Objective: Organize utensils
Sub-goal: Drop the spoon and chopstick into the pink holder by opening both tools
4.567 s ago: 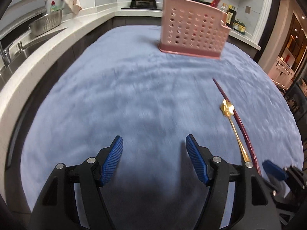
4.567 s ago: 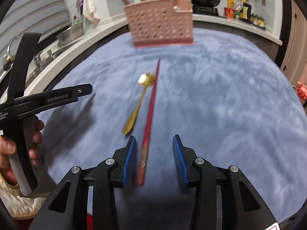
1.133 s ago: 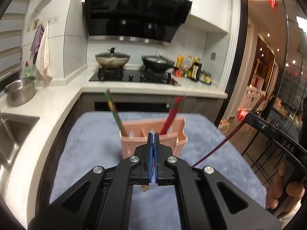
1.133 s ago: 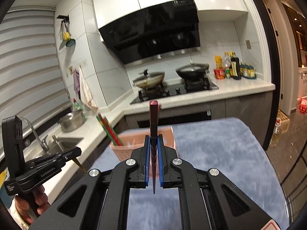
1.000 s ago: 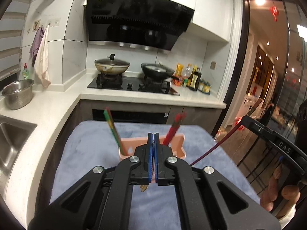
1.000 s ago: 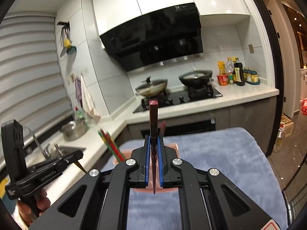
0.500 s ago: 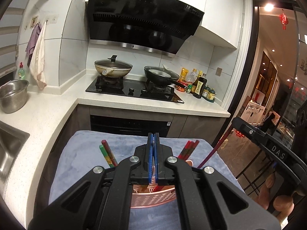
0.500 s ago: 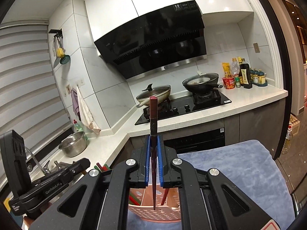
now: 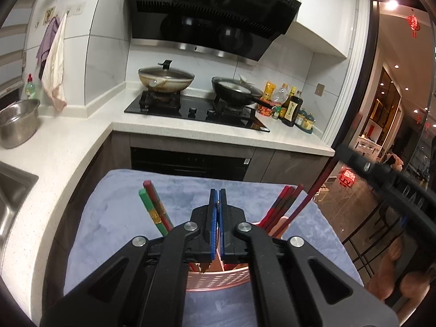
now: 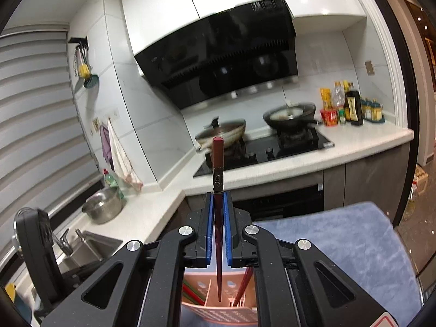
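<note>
A pink perforated basket (image 9: 218, 282) stands on the blue cloth, right under both grippers. In it lean green and red chopsticks (image 9: 154, 209) on the left and red chopsticks (image 9: 282, 204) on the right. My left gripper (image 9: 217, 204) is shut on a gold spoon, of which only a tip (image 9: 205, 267) shows below the jaws, over the basket. My right gripper (image 10: 218, 207) is shut on a dark red chopstick (image 10: 218, 160) held upright. The chopstick's lower tip hangs just above the basket (image 10: 207, 312). That same chopstick (image 9: 310, 203) slants in from the right in the left wrist view.
The blue cloth (image 10: 340, 245) covers the table. Behind it runs a white counter (image 9: 190, 130) with a hob and two pans (image 9: 166, 77). A steel bowl (image 9: 16, 121) and a sink (image 10: 90, 245) are on the left, bottles (image 10: 351, 109) at the right. A hand (image 9: 395, 280) holds the right gripper.
Both grippers have moved forward to the basket, which has slid from ahead of the jaws to beneath them. Spoon and chopstick stay gripped.
</note>
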The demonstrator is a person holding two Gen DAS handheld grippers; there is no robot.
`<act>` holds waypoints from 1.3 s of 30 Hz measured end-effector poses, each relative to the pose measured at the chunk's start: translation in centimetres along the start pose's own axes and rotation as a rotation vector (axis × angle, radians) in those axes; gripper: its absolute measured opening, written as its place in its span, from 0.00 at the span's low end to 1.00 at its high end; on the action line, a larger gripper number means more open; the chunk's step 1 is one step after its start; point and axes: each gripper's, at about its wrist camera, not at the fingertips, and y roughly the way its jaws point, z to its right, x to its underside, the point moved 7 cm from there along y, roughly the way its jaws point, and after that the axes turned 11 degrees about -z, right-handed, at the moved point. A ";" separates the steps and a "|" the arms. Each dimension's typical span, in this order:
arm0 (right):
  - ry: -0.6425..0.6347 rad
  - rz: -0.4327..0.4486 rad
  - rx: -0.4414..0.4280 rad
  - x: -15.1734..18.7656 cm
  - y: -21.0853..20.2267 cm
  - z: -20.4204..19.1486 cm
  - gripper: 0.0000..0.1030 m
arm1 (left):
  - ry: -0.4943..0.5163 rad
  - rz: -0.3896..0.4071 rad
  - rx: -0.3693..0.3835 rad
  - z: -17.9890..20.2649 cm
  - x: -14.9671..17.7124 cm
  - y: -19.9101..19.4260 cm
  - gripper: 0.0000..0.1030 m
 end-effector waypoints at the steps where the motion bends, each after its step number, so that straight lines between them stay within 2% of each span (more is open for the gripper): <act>1: 0.001 -0.013 0.005 0.5 0.5 0.2 0.07 | -0.004 -0.007 -0.002 -0.2 0.0 0.4 0.01; 9: -0.008 -0.097 0.035 3.0 3.2 1.1 0.08 | 0.003 -0.017 -0.020 -0.2 1.0 1.3 0.02; 10: -0.007 -0.094 0.043 3.2 3.2 1.2 0.11 | 0.000 -0.010 -0.037 -0.3 1.0 1.2 0.06; 11: -0.008 -0.093 0.053 3.2 3.1 1.2 0.21 | 0.001 -0.007 -0.042 -0.4 1.0 1.2 0.10; 12: -0.008 -0.087 0.059 3.3 2.9 1.2 0.37 | -0.002 -0.003 -0.050 -0.4 1.0 1.1 0.21; 13: -0.006 -0.077 0.061 3.4 2.6 1.2 0.42 | -0.004 0.004 -0.060 -0.4 1.1 1.0 0.29; 14: -0.008 -0.069 0.068 3.6 2.3 1.3 0.45 | -0.003 0.014 -0.072 -0.5 1.0 0.8 0.32; 20: -0.052 -0.086 0.098 5.1 1.5 0.9 0.45 | 0.014 0.024 -0.129 -0.3 2.0 -0.1 0.41; 23: -0.059 -0.118 0.101 6.9 1.1 0.8 0.45 | 0.027 0.027 -0.191 -0.4 3.2 -0.6 0.46; 25: -0.065 -0.132 0.129 8.1 0.8 1.0 0.46 | 0.039 0.026 -0.232 -0.4 4.3 -0.8 0.57; 29: -0.087 -0.159 0.161 11.0 -0.1 1.0 0.50 | 0.056 0.000 -0.292 -0.5 6.9 -1.0 0.58; 32: -0.114 -0.174 0.192 13.1 -0.7 0.9 0.52 | 0.044 -0.029 -0.304 -0.9 8.8 -1.1 0.59; 34: -0.122 -0.188 0.208 14.4 -1.1 1.0 0.53 | 0.036 -0.040 -0.317 -1.2 10.0 -1.2 0.65; 39: -0.119 -0.201 0.222 16.6 -2.2 1.1 0.58 | 0.031 -0.046 -0.347 -1.4 12.4 -1.9 0.71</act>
